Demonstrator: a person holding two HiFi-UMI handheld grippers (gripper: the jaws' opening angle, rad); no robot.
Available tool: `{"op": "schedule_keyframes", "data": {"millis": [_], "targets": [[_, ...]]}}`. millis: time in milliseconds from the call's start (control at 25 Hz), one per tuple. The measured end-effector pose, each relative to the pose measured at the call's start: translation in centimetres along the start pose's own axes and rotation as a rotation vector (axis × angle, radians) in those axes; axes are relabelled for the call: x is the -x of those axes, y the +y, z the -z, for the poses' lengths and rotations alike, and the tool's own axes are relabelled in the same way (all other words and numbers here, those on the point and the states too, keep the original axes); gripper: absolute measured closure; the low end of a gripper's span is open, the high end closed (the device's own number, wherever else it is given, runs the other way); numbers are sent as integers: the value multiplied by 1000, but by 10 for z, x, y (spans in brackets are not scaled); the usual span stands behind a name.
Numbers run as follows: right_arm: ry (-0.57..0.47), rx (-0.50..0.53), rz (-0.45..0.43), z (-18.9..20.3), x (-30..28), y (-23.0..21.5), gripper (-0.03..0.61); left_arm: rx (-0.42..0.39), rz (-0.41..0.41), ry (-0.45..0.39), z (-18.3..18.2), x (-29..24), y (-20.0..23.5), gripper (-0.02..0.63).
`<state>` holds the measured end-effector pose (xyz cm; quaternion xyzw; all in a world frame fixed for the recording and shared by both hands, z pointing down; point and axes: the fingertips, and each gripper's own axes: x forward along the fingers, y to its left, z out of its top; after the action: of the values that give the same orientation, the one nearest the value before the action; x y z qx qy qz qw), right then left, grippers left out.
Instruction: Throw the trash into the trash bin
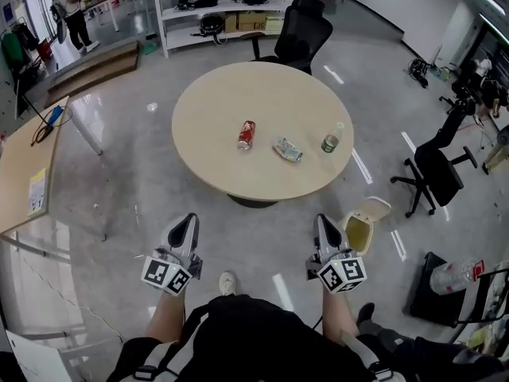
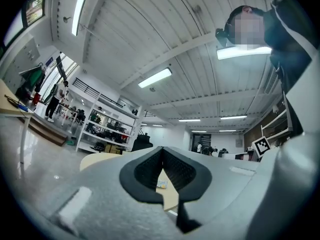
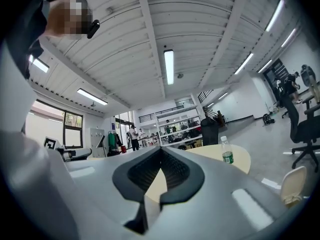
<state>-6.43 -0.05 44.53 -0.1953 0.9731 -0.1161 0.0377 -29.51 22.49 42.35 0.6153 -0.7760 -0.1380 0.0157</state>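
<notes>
Three bits of trash lie on the round beige table: a red can, a crumpled packet and a small plastic bottle with a green label. A cream trash bin with its lid up stands on the floor by the table's near right side. My left gripper and right gripper hover short of the table, both shut and empty. In the left gripper view the jaws meet at the tip and the packet shows beyond. The right gripper view shows the shut gripper, the bottle and the bin.
A black office chair stands behind the table and another chair at the right. A wooden desk fills the left side. White shelving lines the back, and a person stands far left.
</notes>
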Motion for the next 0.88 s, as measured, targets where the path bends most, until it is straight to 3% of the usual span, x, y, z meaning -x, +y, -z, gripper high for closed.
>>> {"op": "schedule_keyframes", "data": {"millis": [560, 880], "targets": [[-19, 45, 92, -13, -97, 6, 574, -2, 122, 5, -6, -82, 80, 613], [-2, 49, 140, -8, -119, -41, 574, 8, 128, 35, 11, -130, 89, 612]]}}
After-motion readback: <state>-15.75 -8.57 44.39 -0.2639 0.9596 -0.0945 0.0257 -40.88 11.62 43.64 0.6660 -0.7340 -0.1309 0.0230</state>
